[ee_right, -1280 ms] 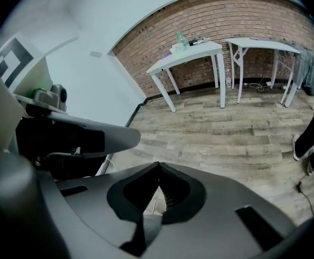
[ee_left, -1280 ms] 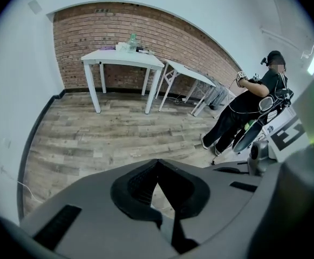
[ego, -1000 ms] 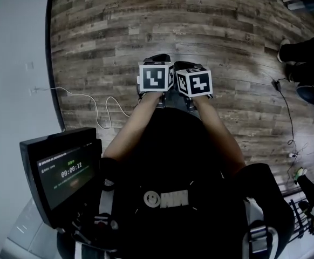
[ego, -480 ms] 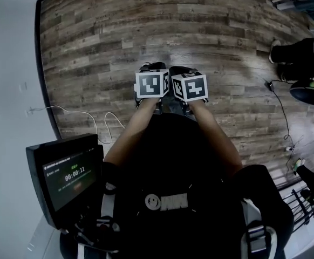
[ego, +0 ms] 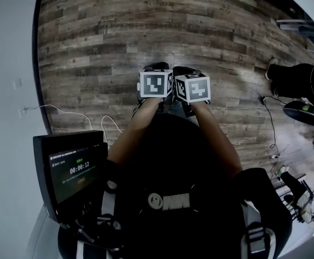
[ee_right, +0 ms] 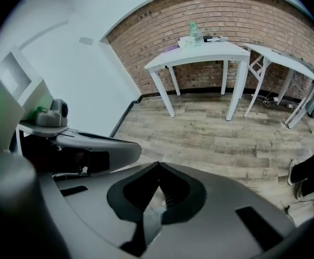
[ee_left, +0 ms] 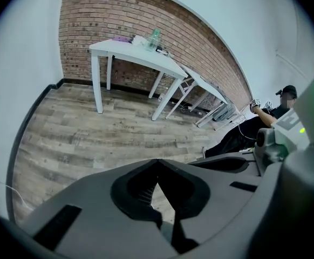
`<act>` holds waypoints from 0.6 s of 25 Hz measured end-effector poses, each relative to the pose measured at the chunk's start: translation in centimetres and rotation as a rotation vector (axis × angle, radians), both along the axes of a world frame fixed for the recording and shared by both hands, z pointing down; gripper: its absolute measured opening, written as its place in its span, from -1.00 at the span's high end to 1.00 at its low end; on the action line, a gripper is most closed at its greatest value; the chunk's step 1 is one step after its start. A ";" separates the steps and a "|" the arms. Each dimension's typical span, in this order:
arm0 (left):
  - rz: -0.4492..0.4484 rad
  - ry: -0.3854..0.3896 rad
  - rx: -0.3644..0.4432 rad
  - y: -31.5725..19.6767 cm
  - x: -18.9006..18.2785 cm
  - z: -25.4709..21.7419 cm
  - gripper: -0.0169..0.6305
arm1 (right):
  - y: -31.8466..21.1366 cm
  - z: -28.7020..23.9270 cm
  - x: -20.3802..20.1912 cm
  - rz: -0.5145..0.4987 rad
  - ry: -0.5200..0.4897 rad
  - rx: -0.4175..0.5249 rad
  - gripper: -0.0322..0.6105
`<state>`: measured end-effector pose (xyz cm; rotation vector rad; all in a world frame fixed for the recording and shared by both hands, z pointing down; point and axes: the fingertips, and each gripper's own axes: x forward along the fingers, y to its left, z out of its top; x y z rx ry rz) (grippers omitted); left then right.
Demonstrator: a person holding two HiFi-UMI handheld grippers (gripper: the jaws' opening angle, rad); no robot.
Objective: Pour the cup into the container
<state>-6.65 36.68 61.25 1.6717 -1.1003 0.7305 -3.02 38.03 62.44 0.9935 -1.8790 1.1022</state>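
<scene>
Far across the plank floor [ego: 119, 47], on a white table [ee_left: 97, 85] against the brick wall [ee_left: 87, 26], stands upright a pale green see-through vessel [ee_left: 155, 38]. Looks slim and translucent, yet too small to tell as cup or container, or to read any contents, with a white crumpled thing [ee_left: 140, 40] and a purple thing [ee_left: 122, 38] just left of it. Near the body, side by side and well apart from that table, hang the left gripper [ee_left: 158, 163] and right gripper [ee_right: 158, 166], each clenched tip to tip on nothing.
</scene>
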 end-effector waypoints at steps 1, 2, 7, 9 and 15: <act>-0.001 0.003 0.002 -0.3 -0.1 -0.2 0.95 | -0.3 -0.2 -0.1 -0.002 0.002 0.001 0.89; 0.000 0.003 0.004 -0.5 0.0 -0.4 0.95 | -0.5 -0.4 -0.1 -0.002 0.003 0.004 0.89; 0.021 0.014 0.008 -2.3 -0.5 -0.9 0.95 | -2.4 -0.9 -0.7 0.015 0.003 0.011 0.89; 0.031 0.014 0.006 -3.0 -0.7 -0.9 0.95 | -3.1 -0.8 -0.9 0.015 0.007 0.011 0.89; 0.058 -0.002 -0.004 -5.0 0.1 -0.4 0.95 | -5.2 -0.3 -0.2 0.028 -0.001 0.008 0.89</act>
